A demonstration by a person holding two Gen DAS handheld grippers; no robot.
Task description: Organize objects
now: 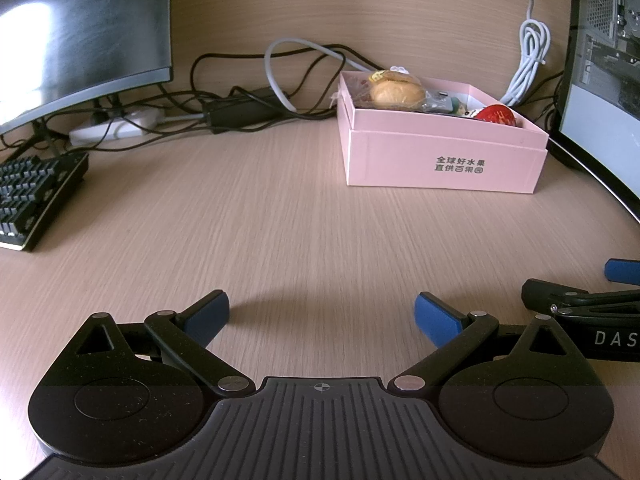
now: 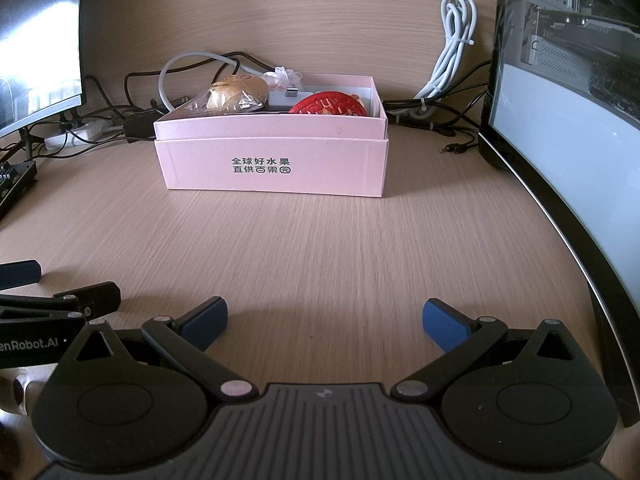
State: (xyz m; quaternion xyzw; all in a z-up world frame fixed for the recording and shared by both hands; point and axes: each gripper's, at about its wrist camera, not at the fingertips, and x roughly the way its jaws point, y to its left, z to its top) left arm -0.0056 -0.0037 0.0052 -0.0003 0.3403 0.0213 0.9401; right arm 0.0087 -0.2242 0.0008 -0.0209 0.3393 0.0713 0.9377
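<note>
Apparently nothing is held: the left gripper (image 1: 322,318) and right gripper (image 2: 325,320) are kept wide open and empty above the bare tabletop (image 2: 320,248). The pink box (image 2: 272,160), filled with a wrapped bun (image 2: 238,94) and red toy (image 2: 330,105), should be approached squarely, slowly.

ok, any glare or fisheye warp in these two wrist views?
Left wrist: bright window glare on the dark monitor, desk edges bow strongly. Right wrist: the lit screen curves with the lens; soft shadow under the open right gripper. The pink box is sharp in both.
</note>
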